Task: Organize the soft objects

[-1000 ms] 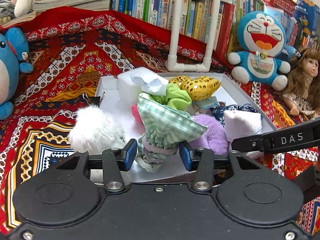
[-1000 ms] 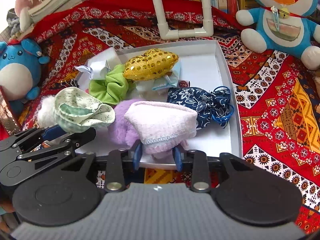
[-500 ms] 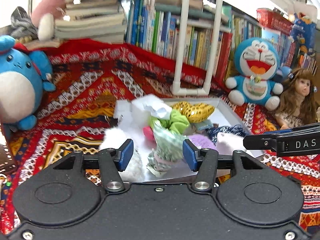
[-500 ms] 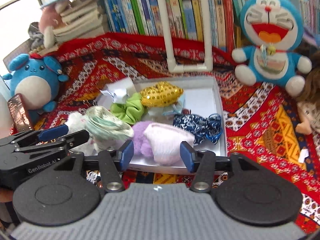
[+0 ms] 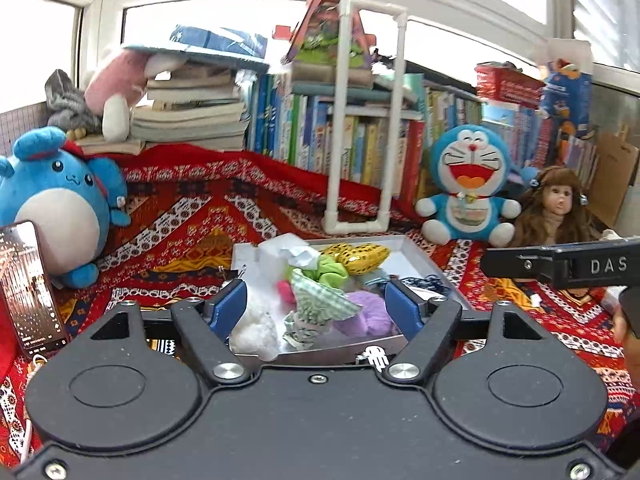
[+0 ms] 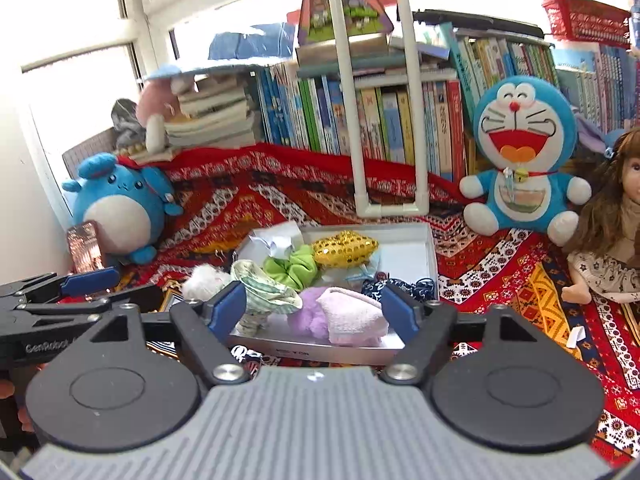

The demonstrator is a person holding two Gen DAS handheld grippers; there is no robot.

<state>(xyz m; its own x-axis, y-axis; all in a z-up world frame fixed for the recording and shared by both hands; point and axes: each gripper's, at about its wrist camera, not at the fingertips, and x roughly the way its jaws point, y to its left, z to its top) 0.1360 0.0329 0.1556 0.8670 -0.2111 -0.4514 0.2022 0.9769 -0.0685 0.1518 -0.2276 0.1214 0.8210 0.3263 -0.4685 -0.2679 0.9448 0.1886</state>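
**Both grippers wide open above a tray of soft things**

While the red patterned cloth [image 5: 172, 220] covers the whole surface under and beyond both grippers, a row of books [image 6: 384, 120] stands at the far edge of it. In front of the books, to the far right of the right gripper [image 6: 313, 309], sits a blue cat plush [image 6: 520, 160], and far to its left sits a round blue plush [image 6: 116, 204].

Straight ahead of both grippers lies the white tray [image 6: 416, 248]. The soft things are in it, mostly in the near and left part. Between the fingers of the right gripper I see a pink folded cloth [image 6: 354, 316] touching a purple fluffy piece [image 6: 308, 312]. A green checked cloth [image 5: 320, 300] stands between the fingers of the left gripper [image 5: 316, 308], with a white fluffy ball [image 5: 252, 324] just to its left at the edge of the tray. Farther ahead are a green scrunchie [image 6: 292, 266] and a gold sequin pouch [image 6: 344, 248], touching each other. A dark blue patterned cloth [image 6: 400, 286] lies by the right wall of the tray.

The jaws of both grippers are spread wide and hold nothing; no pad touches the soft things.
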